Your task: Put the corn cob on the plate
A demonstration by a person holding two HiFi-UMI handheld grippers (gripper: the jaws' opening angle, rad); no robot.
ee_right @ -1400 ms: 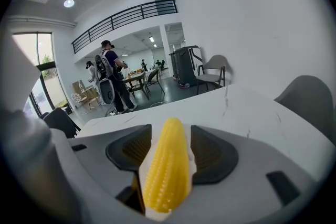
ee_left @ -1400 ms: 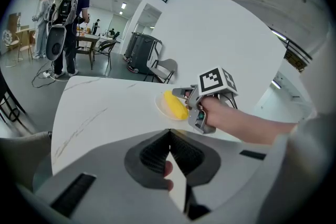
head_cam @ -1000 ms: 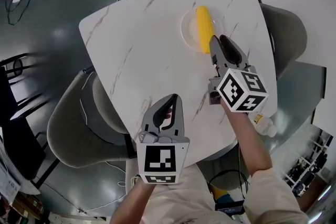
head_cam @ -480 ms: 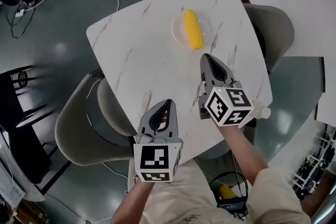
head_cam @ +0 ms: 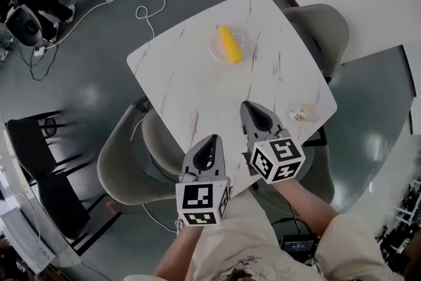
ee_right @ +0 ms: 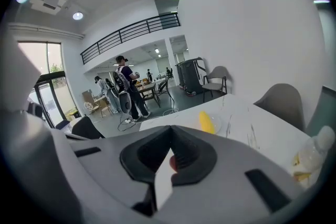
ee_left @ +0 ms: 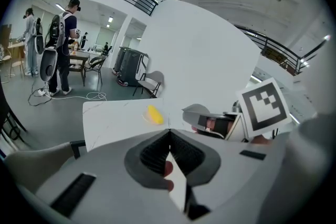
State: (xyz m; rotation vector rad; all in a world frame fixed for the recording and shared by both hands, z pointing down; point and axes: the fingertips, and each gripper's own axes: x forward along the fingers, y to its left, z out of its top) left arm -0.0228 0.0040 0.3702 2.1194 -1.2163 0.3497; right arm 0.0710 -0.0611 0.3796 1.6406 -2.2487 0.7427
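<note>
Veined white table (head_cam: 191, 76) | yellow corn cob (head_cam: 229, 44) on round clear plate (head_cam: 214, 49) | left gripper (head_cam: 213, 139), right gripper (head_cam: 247, 105) closed

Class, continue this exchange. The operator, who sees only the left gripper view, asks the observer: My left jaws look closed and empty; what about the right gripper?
Observer: The right gripper is shut too, with nothing between its jaws.
Operator: Is anything on the table besides the corn cob?
Observer: Yes, a small plastic bottle is near the table's right edge.
Operator: Is the right gripper touching it?
Observer: No, the head view shows bare table between them.
</note>
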